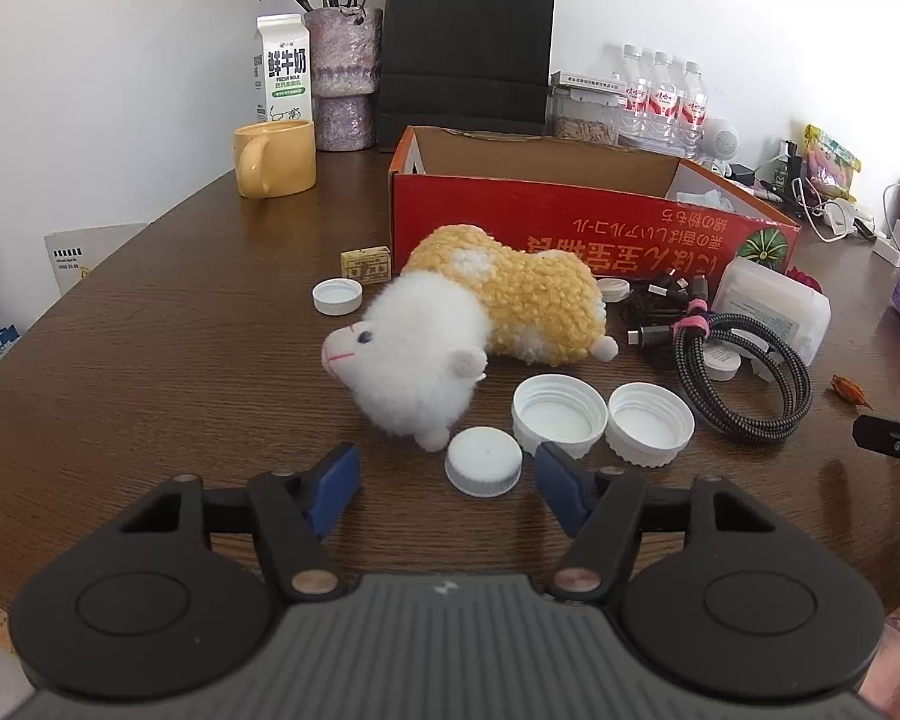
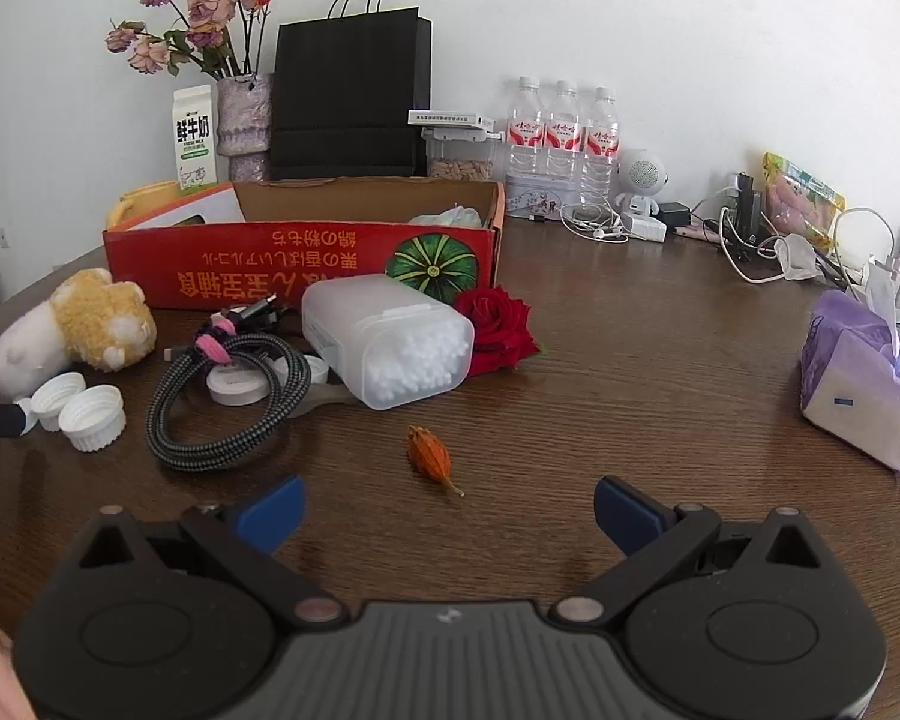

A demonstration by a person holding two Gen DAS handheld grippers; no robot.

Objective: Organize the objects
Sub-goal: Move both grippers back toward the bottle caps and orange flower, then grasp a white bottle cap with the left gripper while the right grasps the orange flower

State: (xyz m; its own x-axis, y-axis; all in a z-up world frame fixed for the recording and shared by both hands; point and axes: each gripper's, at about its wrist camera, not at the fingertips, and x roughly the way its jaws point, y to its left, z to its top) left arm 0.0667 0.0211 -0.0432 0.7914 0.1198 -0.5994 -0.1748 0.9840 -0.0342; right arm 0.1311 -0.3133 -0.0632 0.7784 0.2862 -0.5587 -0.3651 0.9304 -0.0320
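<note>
Target thing: a small white cap (image 1: 483,461), lying top-up on the worktop (image 1: 168,348), nearest of the loose items to the left tongs (image 1: 447,483).
Which way it lies: straight ahead of the left tongs and slightly right of their centre line, closer to the right blue pad (image 1: 561,489) than the left one; it sits at the mouth of the gap, touching neither pad as far as can be seen.
Long axis: none, the cap is round, so any approach angle should serve.
Nearer hand: the left; the right tongs (image 2: 447,510) are well apart from it, off to the right.
Left tongs state: partly parted, pads free, grasping nothing.
Right tongs state: spread wide, empty, with only bare worktop and a small orange dried pod (image 2: 431,459) ahead.
Neighbours: two open white caps (image 1: 600,423) just right of the target; a yellow-and-white plush sheep (image 1: 474,324) just beyond it; a coiled braided cable (image 1: 744,384) further right.
Likely destination: the red cardboard box (image 1: 570,210) at the far side, judging by the task.
Writing, box: white Japanese print, upside down, beside a green pumpkin picture.
Writing, milk carton (image 1: 282,69): Chinese characters over "FRESH MILK".
Writing, water bottles (image 2: 564,126): red labels, too small to read.
</note>
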